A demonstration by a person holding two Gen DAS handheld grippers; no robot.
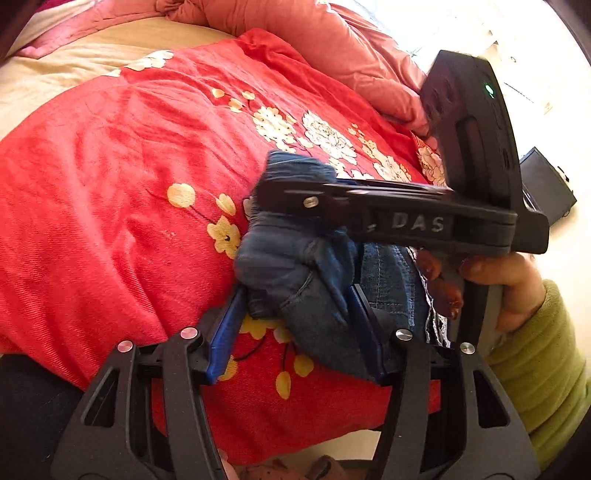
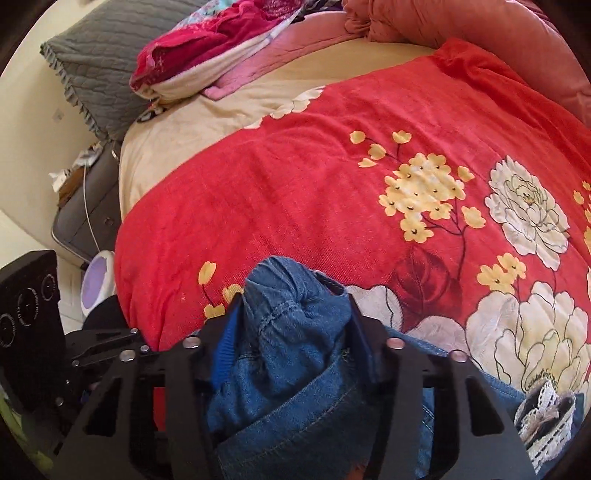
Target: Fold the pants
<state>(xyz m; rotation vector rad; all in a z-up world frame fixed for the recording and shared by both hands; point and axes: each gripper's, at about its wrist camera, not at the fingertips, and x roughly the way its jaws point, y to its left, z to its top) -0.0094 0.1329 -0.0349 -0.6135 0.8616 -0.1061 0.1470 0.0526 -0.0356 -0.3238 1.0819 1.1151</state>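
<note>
Closest thing in the left wrist view is the left gripper (image 1: 295, 314), its blue-lined fingers (image 1: 225, 332) clamped on a wad of denim, so the jeans (image 1: 295, 280) are bunched up right between them. The right gripper (image 1: 288, 192) comes in sideways just above, with "DAS" lettering on its black body, and its tip is buried in the same bundle of jeans. The hand (image 1: 509, 288) holding it sits at the right edge, red nails showing, in a green sleeve (image 1: 539, 369).

From the right wrist view it's the same deal: the right gripper (image 2: 291, 314) has its fingers (image 2: 225, 347) closed on a thick fold of jeans (image 2: 291, 332) that pokes out past the tips. More denim spills down under the camera, and a bit of white lace trim (image 2: 546, 413) lies on the jeans at the lower right. Part of the left gripper's black body (image 2: 29, 314) shows at the far left.

The whole bundle is held up just over the bed, above a red blanket (image 2: 295, 184) with yellow and white flowers. Beyond the blanket there's a cream sheet (image 2: 177, 129), then a grey pillow (image 2: 99, 62) and a heap of pink bedding (image 2: 461, 22) at the far end. A small lilac-and-white thing (image 2: 98, 280) sits beside the bed, can't tell what it is.
</note>
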